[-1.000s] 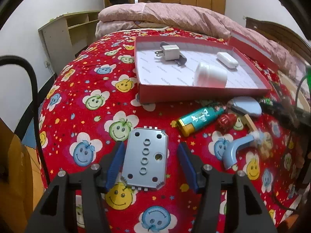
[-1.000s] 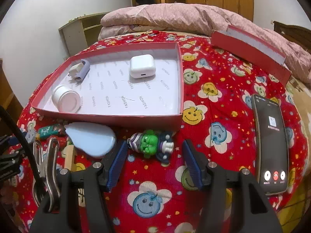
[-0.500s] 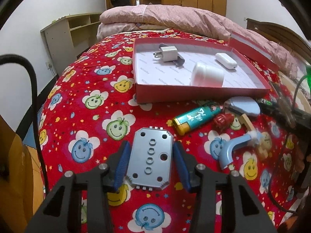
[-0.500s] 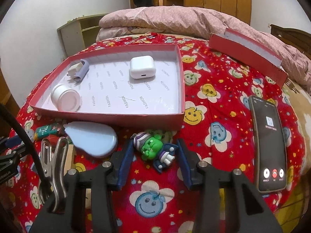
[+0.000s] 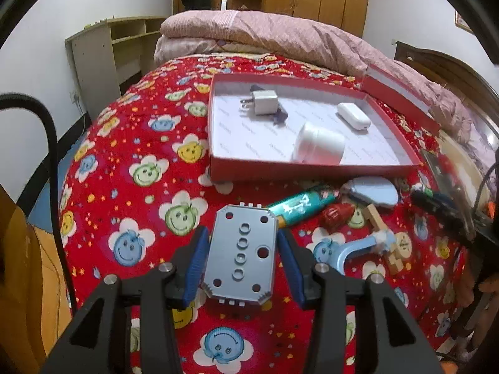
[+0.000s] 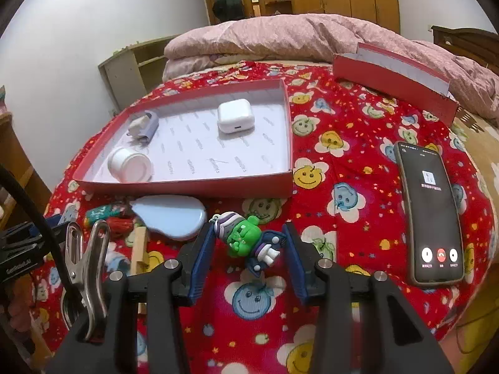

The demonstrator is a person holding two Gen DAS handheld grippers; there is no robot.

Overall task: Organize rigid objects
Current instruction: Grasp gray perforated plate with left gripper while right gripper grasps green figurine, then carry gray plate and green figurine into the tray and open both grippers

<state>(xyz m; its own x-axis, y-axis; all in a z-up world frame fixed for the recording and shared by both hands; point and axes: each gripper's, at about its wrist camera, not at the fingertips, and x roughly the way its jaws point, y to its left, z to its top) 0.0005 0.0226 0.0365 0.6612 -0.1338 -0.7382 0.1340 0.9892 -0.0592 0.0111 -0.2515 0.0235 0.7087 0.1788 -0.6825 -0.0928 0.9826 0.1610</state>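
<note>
My left gripper (image 5: 242, 257) is shut on a grey metal plate (image 5: 241, 254) with holes and holds it above the red bedspread. My right gripper (image 6: 249, 249) is shut on a green monster figurine (image 6: 246, 238), its pads against both ends. The red box tray (image 5: 215, 168) lies beyond; it holds a white charger plug (image 5: 263, 103), a white jar (image 5: 318, 143) and a white earbud case (image 5: 354, 116). The tray also shows in the right wrist view (image 6: 218, 188).
Loose on the bedspread: a teal lighter (image 5: 301, 205), a light blue case (image 5: 371, 191), a small red item (image 5: 336, 213), a wooden piece (image 5: 379, 221), a blue curved part (image 5: 352, 251). A phone (image 6: 428, 212) lies right. A red box lid (image 6: 393, 78) lies behind. A metal clip (image 6: 84, 265) sits at left.
Both grippers have closed from open, the left on the grey plate, the right on the figurine. The plate now sits lifted and closer to the lighter.
</note>
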